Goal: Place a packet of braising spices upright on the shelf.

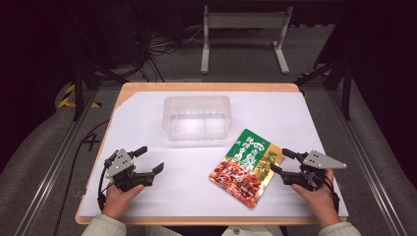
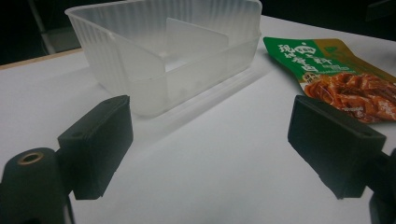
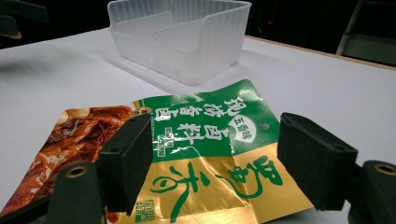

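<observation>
- The left gripper (image 1: 148, 161) rests low at the left of the bench (image 1: 147, 196), its fingers (image 2: 98, 144) spread around nothing.
- A clear plastic tub (image 1: 196, 117) stands farther back, near the middle.
- The food pouch (image 1: 246, 167) lies flat, right of centre.
- The right gripper (image 1: 281, 161) sits just at the pouch's right edge, fingers (image 3: 128, 158) spread, not pinching it.

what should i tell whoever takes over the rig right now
Left tool: open, holding nothing, resting on the table in front of the tub.
Right tool: open, jaws level with the packet's near edge, not yet closed on it.
Packet lies flat, right of the tub. Tub is upright with a divider inside, nothing in it.
Done: nothing moved. Left: probably grip the packet and put it in the tub.
</observation>
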The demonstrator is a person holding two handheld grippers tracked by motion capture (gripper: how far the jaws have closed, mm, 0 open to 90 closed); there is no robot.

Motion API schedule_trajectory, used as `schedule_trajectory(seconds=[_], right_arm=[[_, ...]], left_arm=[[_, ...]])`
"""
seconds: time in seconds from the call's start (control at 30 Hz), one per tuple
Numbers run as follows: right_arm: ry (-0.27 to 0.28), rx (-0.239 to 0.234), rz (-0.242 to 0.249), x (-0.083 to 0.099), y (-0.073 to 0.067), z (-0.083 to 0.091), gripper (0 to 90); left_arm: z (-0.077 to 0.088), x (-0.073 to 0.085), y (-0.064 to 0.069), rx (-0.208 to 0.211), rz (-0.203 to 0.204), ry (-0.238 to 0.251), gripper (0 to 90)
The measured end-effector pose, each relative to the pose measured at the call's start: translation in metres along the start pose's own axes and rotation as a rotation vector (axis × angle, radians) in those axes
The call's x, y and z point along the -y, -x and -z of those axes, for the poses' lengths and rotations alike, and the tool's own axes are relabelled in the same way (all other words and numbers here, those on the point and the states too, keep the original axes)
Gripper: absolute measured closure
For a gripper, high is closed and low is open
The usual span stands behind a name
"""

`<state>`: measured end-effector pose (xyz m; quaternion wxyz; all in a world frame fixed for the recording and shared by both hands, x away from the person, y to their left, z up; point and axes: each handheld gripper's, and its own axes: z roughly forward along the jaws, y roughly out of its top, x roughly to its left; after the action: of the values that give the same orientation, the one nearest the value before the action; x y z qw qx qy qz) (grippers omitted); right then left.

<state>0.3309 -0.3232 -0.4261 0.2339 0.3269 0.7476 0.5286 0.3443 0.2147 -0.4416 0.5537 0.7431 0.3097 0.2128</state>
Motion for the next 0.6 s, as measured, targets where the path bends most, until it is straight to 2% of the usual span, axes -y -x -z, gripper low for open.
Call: schedule_trajectory(seconds=[0.33, 0.6], right_arm=[[-0.015, 0.007, 0.002, -0.006, 0.000, 0.001, 28.4], [-0.030, 0.002, 0.007, -0.026, 0.004, 0.000, 29.0]], left_arm=[[0.000, 0.000, -0.001, -0.005, 0.015, -0.003, 15.0], [0.001, 0.000, -0.002, -0.002, 0.026, -0.002, 15.0]])
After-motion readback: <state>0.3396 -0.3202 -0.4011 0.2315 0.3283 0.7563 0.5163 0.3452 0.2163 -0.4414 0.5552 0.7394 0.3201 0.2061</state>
